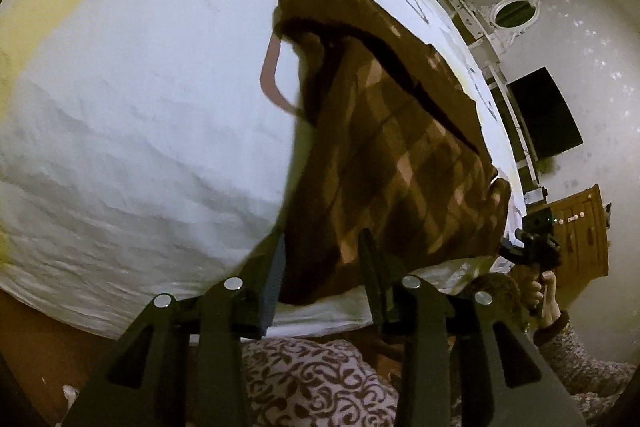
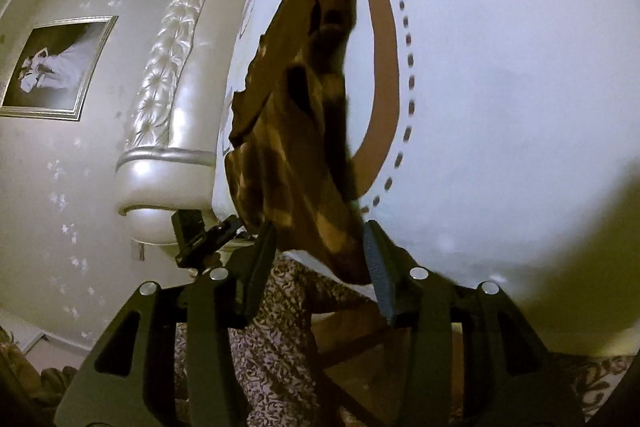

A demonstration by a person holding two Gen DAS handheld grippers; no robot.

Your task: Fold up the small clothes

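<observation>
Two grippers at the near edge of a brown checked cloth [image 1: 384, 147] on a white bed [image 1: 140, 107]

Left gripper [image 1: 322, 259] has its fingers spread wide, with the cloth's near corner lying between them at 6 o'clock in its view. Right gripper [image 2: 320, 247] also has wide fingers, the other near corner between them. Whether any finger touches the cloth, I cannot tell. From 6 o'clock the cloth stretches away toward 12 o'clock, partly over a brown line [image 2: 384, 67] printed on the sheet
</observation>
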